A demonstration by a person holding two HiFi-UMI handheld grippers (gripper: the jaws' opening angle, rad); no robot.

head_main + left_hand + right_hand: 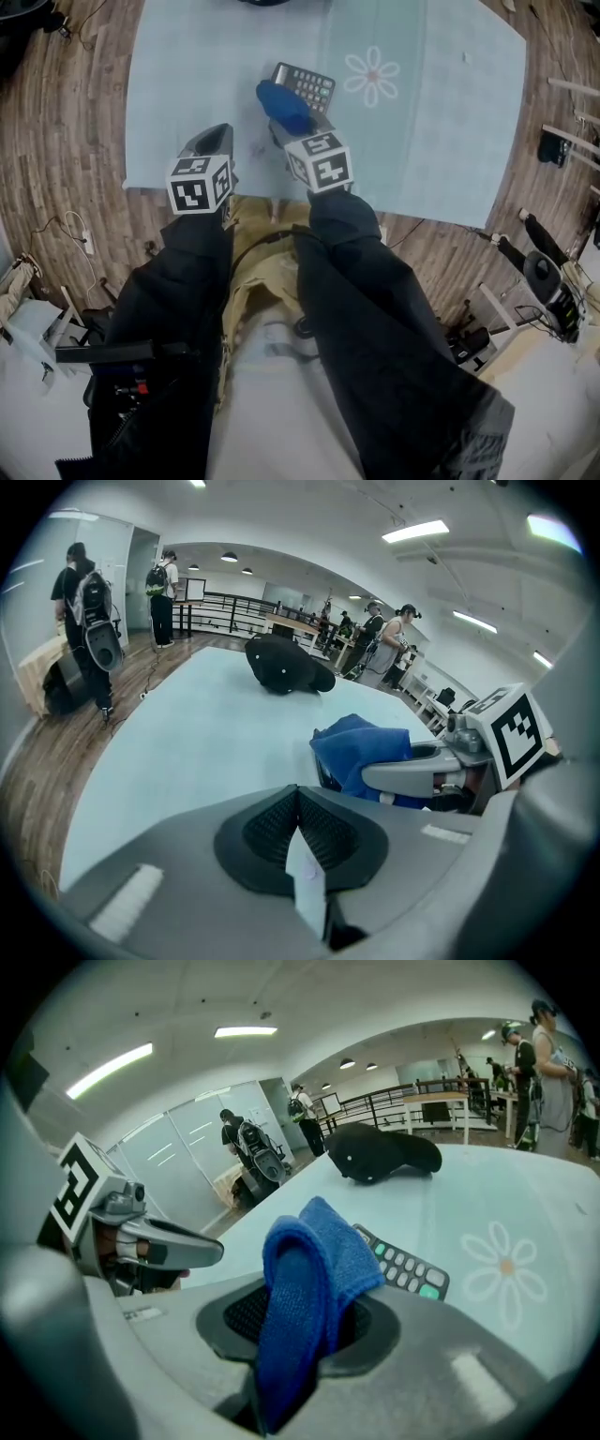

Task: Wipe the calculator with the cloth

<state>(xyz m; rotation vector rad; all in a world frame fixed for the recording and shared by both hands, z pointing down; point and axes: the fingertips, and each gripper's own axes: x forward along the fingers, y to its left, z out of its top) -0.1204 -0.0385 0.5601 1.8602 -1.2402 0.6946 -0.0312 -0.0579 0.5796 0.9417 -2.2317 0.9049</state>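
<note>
A dark calculator (pixel 305 85) with grey and green keys lies on the pale blue table cover (pixel 187 84), toward the far side. My right gripper (pixel 289 125) is shut on a folded blue cloth (pixel 283 104), which hangs over the calculator's near left end. The right gripper view shows the cloth (pixel 305 1269) bulging out of the jaws, with the calculator (pixel 408 1267) just beyond it. My left gripper (pixel 218 137) hovers to the left of the cloth near the table's front edge, shut with nothing held; a small white slip sits at its seam (pixel 298 797). The cloth (pixel 361 752) shows to its right.
A black cap-like object (pixel 286 667) lies at the far end of the table. A flower print (pixel 372 75) marks the cover to the right of the calculator. Wooden floor, cables and equipment surround the table. Several people (pixel 89 621) stand in the background.
</note>
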